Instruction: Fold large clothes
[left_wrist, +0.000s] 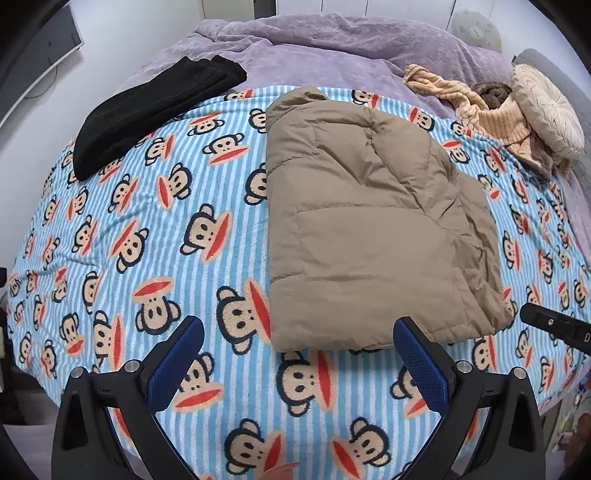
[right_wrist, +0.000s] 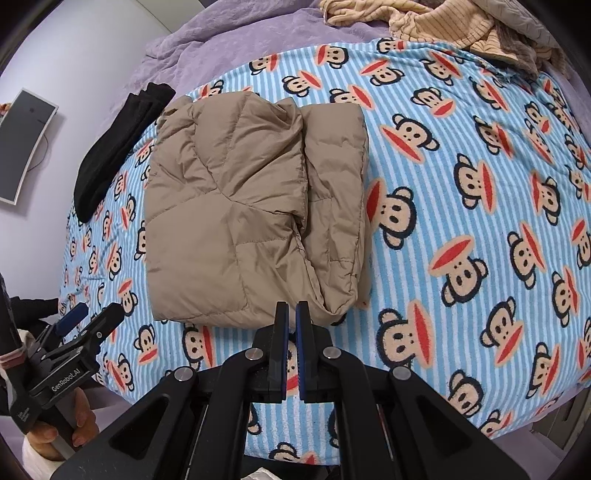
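Note:
A tan padded jacket (left_wrist: 369, 229) lies folded into a thick rectangle on the monkey-print blanket (left_wrist: 147, 258). My left gripper (left_wrist: 299, 336) hovers just before the jacket's near edge, fingers wide open with nothing between them. In the right wrist view the same jacket (right_wrist: 243, 214) sits left of centre, and my right gripper (right_wrist: 291, 314) is shut and empty, its tips just short of the jacket's near hem. The left gripper (right_wrist: 92, 314) shows at the lower left there, held by a hand. The right gripper's tip (left_wrist: 554, 325) pokes in at the right edge of the left wrist view.
A folded black garment (left_wrist: 147, 110) lies at the blanket's far left. A heap of beige striped clothes (left_wrist: 480, 107) and a round cushion (left_wrist: 546, 110) sit at the far right. A purple blanket (left_wrist: 314, 48) covers the bed's far end. A monitor (right_wrist: 26, 144) hangs on the left wall.

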